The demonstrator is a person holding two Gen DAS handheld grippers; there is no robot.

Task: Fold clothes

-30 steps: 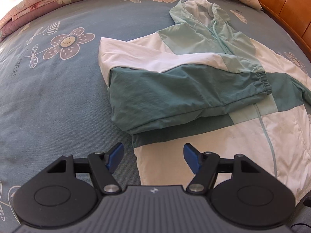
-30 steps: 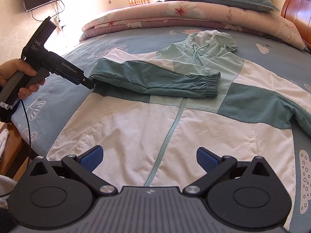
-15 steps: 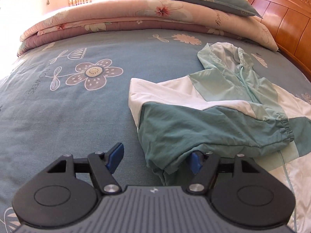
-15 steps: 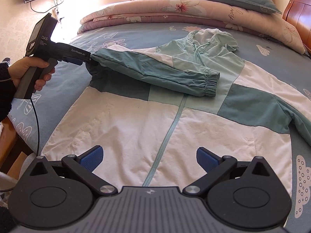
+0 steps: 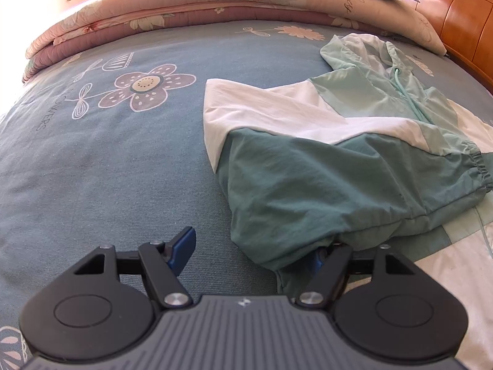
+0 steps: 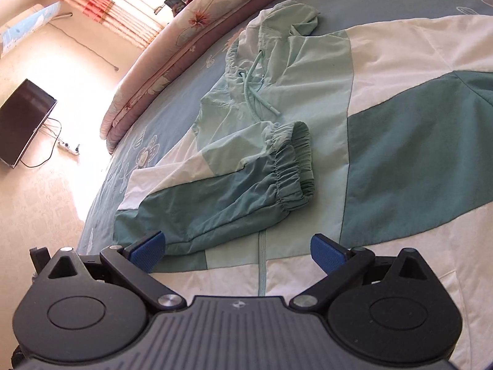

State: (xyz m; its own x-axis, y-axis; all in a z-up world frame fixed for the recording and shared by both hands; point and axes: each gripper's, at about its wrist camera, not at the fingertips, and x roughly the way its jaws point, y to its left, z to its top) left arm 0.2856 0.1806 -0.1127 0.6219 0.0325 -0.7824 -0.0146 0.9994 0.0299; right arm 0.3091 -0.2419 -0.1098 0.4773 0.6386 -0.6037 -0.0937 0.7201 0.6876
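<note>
the right gripper (image 6: 237, 249) hangs over a hooded jacket (image 6: 385, 160) spread on a blue flowered bed (image 6: 172, 114), its two blue fingers (image 6: 148, 249) standing wide apart with nothing pinched between them. ahead of the fingers, nearer the left one, lies a folded sleeve (image 6: 222, 191), its gathered cuff (image 6: 295, 172) resting on the jacket's front. the left finger's tip sits just at the sleeve's near edge. the zipper (image 6: 262, 265) runs between the two fingers. farther ahead are the hood (image 6: 277, 21) and its drawstring (image 6: 255, 98). beyond the left finger, a rolled quilt (image 6: 172, 61) and a dark screen (image 6: 21, 123) on the wall.
</note>
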